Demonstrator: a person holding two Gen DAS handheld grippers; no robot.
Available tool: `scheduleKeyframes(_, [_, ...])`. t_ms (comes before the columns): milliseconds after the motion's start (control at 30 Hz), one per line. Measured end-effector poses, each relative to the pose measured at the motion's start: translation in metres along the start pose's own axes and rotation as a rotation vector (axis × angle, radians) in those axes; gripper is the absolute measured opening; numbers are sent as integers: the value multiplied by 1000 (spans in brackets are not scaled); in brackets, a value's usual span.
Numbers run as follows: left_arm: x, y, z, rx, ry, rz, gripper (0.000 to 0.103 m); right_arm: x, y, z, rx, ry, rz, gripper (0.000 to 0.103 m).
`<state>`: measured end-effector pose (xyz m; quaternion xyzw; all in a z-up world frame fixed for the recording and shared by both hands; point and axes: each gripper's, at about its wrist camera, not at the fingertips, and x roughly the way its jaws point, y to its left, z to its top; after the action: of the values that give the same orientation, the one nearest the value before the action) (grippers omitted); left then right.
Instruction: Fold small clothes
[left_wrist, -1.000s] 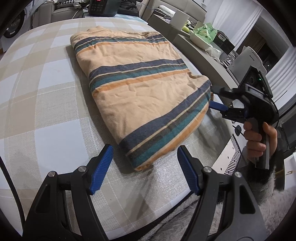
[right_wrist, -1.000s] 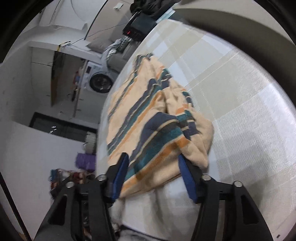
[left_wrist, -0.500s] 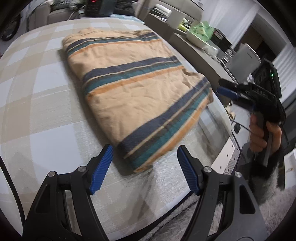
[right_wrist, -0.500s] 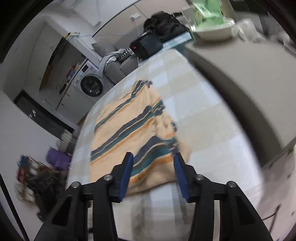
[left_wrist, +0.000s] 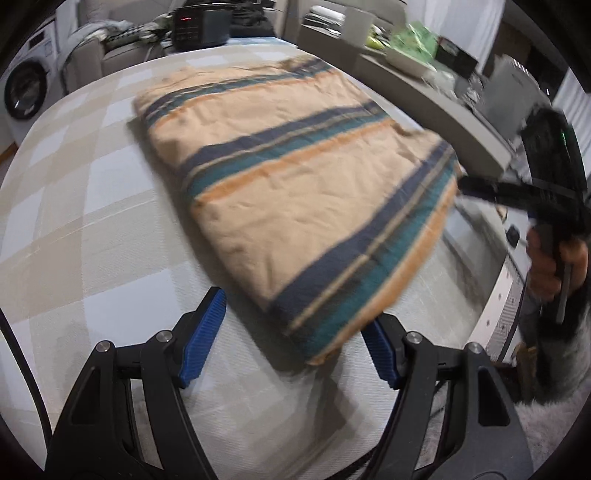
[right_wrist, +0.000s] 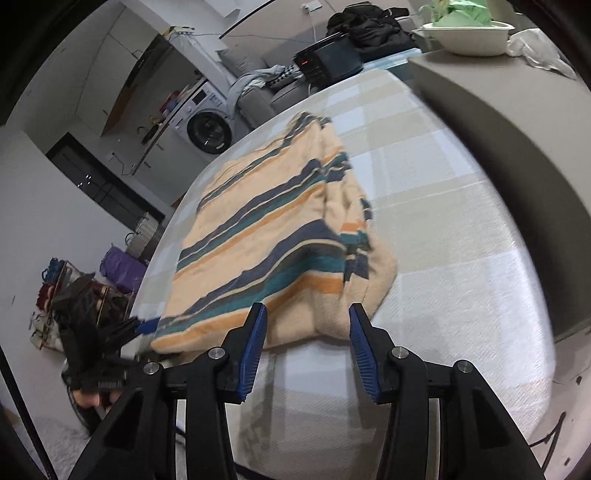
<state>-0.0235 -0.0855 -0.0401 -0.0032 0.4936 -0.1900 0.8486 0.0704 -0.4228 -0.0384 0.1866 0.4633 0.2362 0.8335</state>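
A folded peach garment (left_wrist: 295, 177) with navy, teal and orange stripes lies flat on the checked tablecloth (left_wrist: 92, 221). My left gripper (left_wrist: 291, 343) stands open at the table's near edge, and the garment's near corner lies between its blue pads without being pressed. In the right wrist view the same garment (right_wrist: 266, 236) shows a rumpled, bunched side edge. My right gripper (right_wrist: 308, 332) is open just short of that edge, gripping nothing. A hand holds the right gripper (left_wrist: 465, 190) off the garment's right corner. The left gripper (right_wrist: 142, 328) shows blurred at the garment's far-left corner.
A grey counter (right_wrist: 498, 122) runs along the table's right side and carries a white bowl (right_wrist: 469, 35) of green stuff. A black appliance with a red display (left_wrist: 199, 24) stands past the far end. A washing machine (right_wrist: 208, 129) and floor clutter (right_wrist: 74, 284) lie beyond.
The right gripper has come off the garment's right corner, rolled upright and drawn back a little. The left gripper has edged closer to the near corner.
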Motion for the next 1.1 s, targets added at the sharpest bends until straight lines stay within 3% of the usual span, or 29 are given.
scheduleKeyframes(67, [-4,16,0,-30,-11,3,69,1,8,-5,-23,14,16,47])
scheduleKeyframes(233, [-11,48,1,-113,-34,31,69,-7,19,-11,-119,4,-71,47])
scheduleKeyframes(467, [-9,52,5,-110,-36,24,69,1,40,-9,-247,-12,-32,46])
scheduleKeyframes(567, [-9,48,2,-118,-37,16,69,13,41,-5,-281,12,-60,37])
scheduleKeyframes(700, [-9,49,1,-126,-37,7,69,18,45,-2,-349,17,-97,9])
scheduleKeyframes(867, [-9,51,2,-133,-41,-2,69,-2,59,10,-414,-78,-104,7])
scheduleKeyframes(967, [-9,54,2,-145,-45,-11,69,-21,71,16,-461,-178,-62,8])
scheduleKeyframes(1033, [-10,56,1,-150,-45,-16,69,-20,74,15,-485,-170,-89,8])
scheduleKeyframes(1100, [-10,57,1,-152,-43,-18,69,-10,63,7,-491,-107,-107,8])
